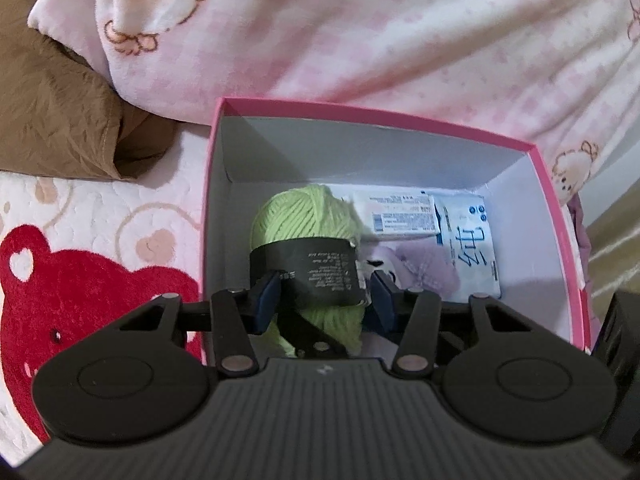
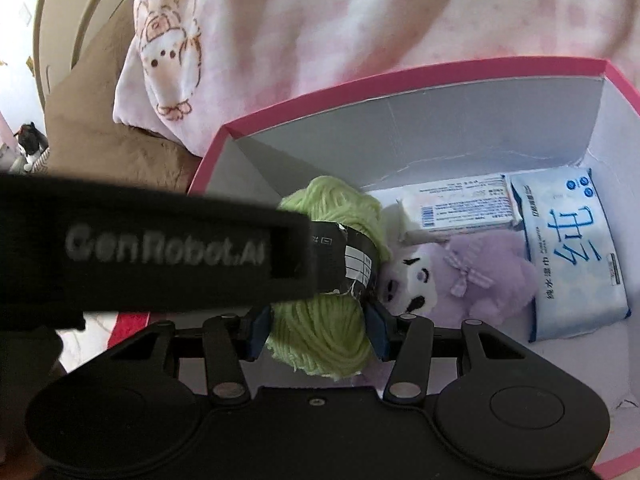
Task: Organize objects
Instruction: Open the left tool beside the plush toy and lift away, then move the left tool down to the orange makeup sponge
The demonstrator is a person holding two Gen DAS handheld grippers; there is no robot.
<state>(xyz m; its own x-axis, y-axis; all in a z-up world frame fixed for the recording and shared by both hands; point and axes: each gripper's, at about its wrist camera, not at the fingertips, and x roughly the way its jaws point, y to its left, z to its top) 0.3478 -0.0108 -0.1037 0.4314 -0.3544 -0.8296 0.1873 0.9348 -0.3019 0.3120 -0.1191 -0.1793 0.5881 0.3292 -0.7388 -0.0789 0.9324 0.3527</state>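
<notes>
Both tongs, left (image 1: 324, 300) and right (image 2: 318, 330), pinch the green yarn skein (image 2: 324, 332) at lower centre: settle it on the pink box (image 2: 280, 110) floor, then release.

Pink blanket (image 1: 360, 40), brown pillow (image 1: 52, 120)

Home bedroom. Pink cartoon-print blanket (image 1: 360, 40) heaped along the bed's far edge, brown pillow (image 1: 52, 120) at its far left corner. Fleece bear-pattern sheet (image 1: 80, 240) underneath (red bear motif).
</notes>
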